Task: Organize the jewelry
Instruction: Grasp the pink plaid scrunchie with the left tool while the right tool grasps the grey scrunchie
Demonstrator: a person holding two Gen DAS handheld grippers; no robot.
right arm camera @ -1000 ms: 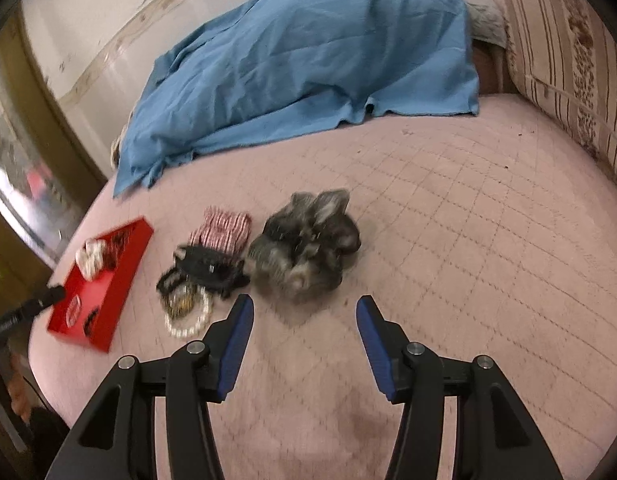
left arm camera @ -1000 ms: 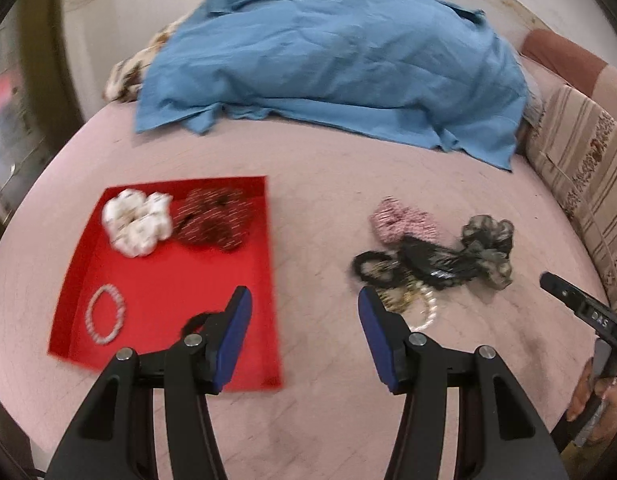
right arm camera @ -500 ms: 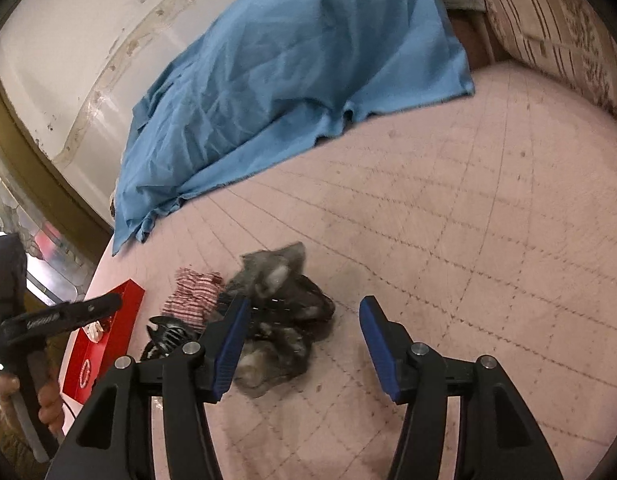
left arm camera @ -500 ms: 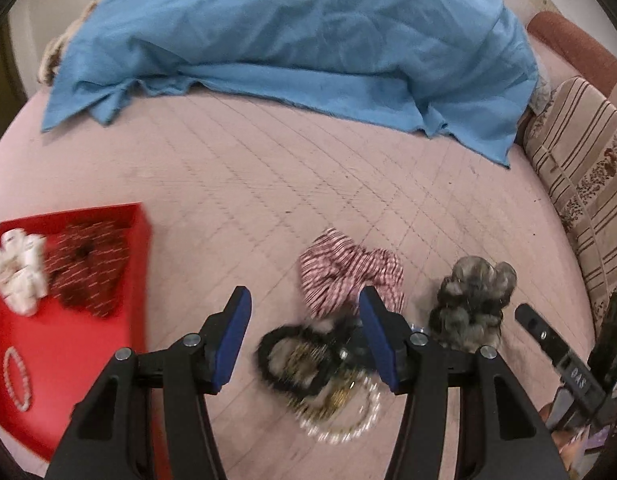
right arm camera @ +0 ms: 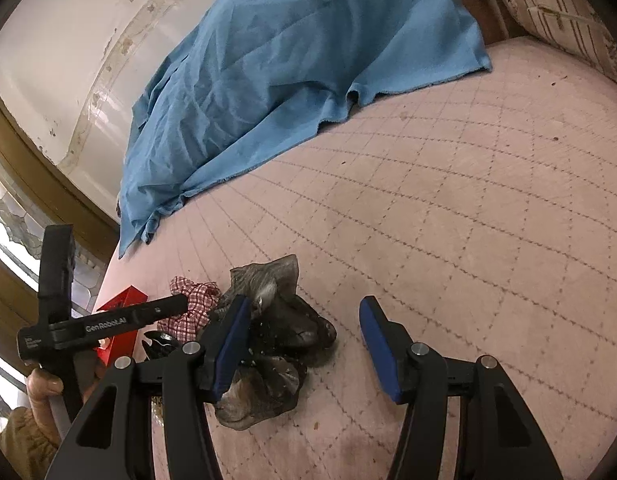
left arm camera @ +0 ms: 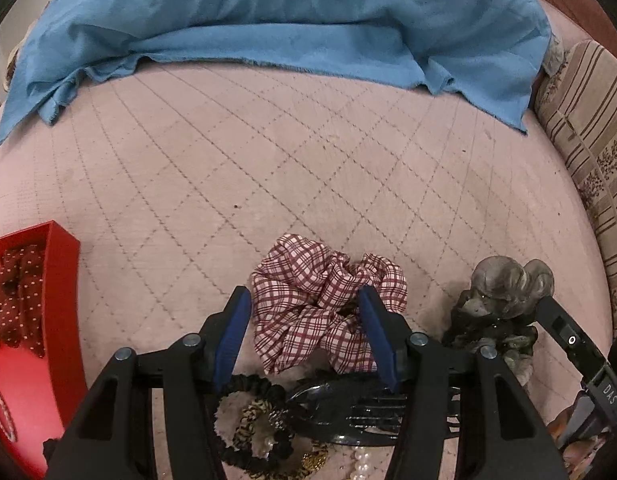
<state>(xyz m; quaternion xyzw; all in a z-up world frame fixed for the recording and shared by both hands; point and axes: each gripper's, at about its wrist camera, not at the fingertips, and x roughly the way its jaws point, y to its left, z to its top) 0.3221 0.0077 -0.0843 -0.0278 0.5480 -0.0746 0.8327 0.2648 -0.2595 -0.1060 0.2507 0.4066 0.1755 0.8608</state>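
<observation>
While the pink quilted bed (left arm camera: 268, 168) spreads wide beneath everything, with a rumpled blue sheet (left arm camera: 292, 20) heaped along its far side and a striped cushion (left arm camera: 588, 128) at the right edge, the sorting goes on down at the near end. Off to the left sits the red tray (left arm camera: 64, 248), which already holds a dark red dotted scrunchie (left arm camera: 18, 296); so part of the job looks done. Well apart from it, on the quilt, lies the unsorted pile. The left gripper (left arm camera: 304, 320) hangs low over that pile with its blue fingers spread wide, empty, standing either side of the red-checked scrunchie (left arm camera: 324, 304); the right-hand finger appears to be just at its folds. This looks like the pick-up step for that scrunchie: the next move would call for closing on the bunched cloth and carrying it across to the tray without dragging its neighbours along. The right gripper (right arm camera: 304, 332) is likewise spread and holding nothing, its left finger just beside the grey scrunchie (right arm camera: 276, 344). Nearer the camera lie a black hair claw (left arm camera: 348, 412), a thin black hair tie (left arm camera: 248, 392) and a few pearl beads (left arm camera: 360, 464).
</observation>
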